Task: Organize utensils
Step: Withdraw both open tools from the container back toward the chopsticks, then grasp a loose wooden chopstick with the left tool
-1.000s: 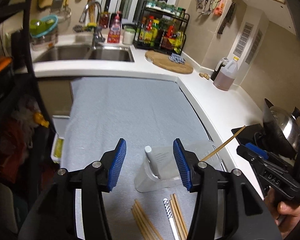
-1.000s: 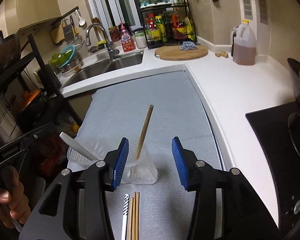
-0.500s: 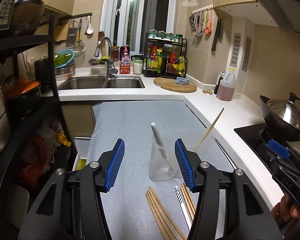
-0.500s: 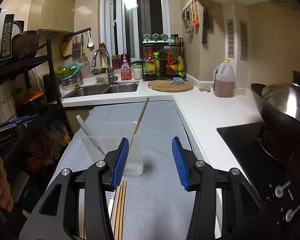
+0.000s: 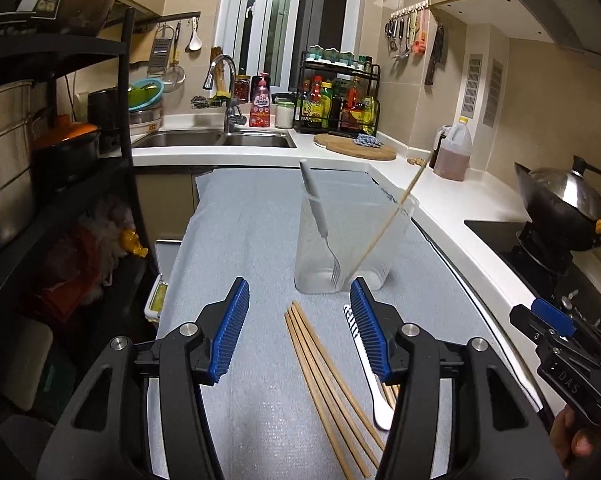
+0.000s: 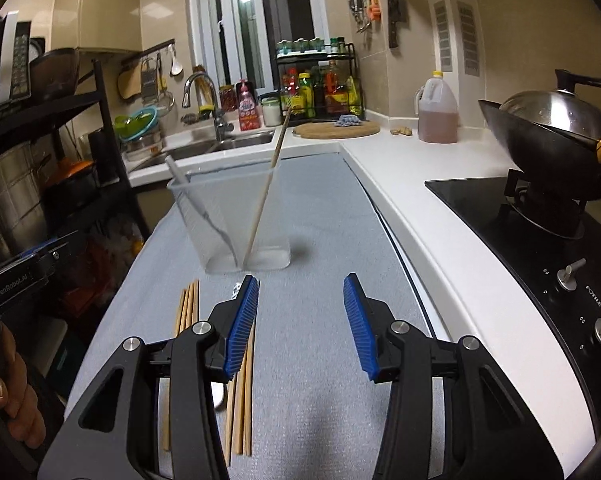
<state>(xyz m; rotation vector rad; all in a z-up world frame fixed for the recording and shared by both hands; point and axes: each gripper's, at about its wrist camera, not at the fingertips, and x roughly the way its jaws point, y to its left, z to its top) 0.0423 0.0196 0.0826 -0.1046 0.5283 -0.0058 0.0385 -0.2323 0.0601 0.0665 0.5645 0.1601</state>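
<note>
A clear plastic container [image 5: 350, 240] [image 6: 228, 224] stands on the grey mat [image 5: 252, 216]. A white-handled fork [image 5: 316, 216] and one wooden chopstick [image 5: 392, 216] [image 6: 266, 184] lean inside it. Several wooden chopsticks [image 5: 324, 376] [image 6: 188, 308] and a white utensil with a striped end [image 5: 364, 360] lie on the mat in front of it. My left gripper [image 5: 298, 326] hovers open above those chopsticks, nothing between its pads. My right gripper [image 6: 302, 324] is open over bare mat, its left finger above more chopsticks [image 6: 244, 392].
A white counter [image 6: 400, 164] wraps the right side with a black hob [image 6: 540, 248], a wok [image 6: 548, 120] and an oil jug [image 6: 438, 112]. Sink [image 5: 220, 140], spice rack [image 5: 340, 96] and cutting board [image 5: 360, 148] stand behind. A dark shelf unit [image 5: 60, 160] borders the left.
Both grippers have drawn back from the container and sunk lower, so the loose chopsticks and white utensil now lie under them. The container looks farther off. Both stay open and empty.
</note>
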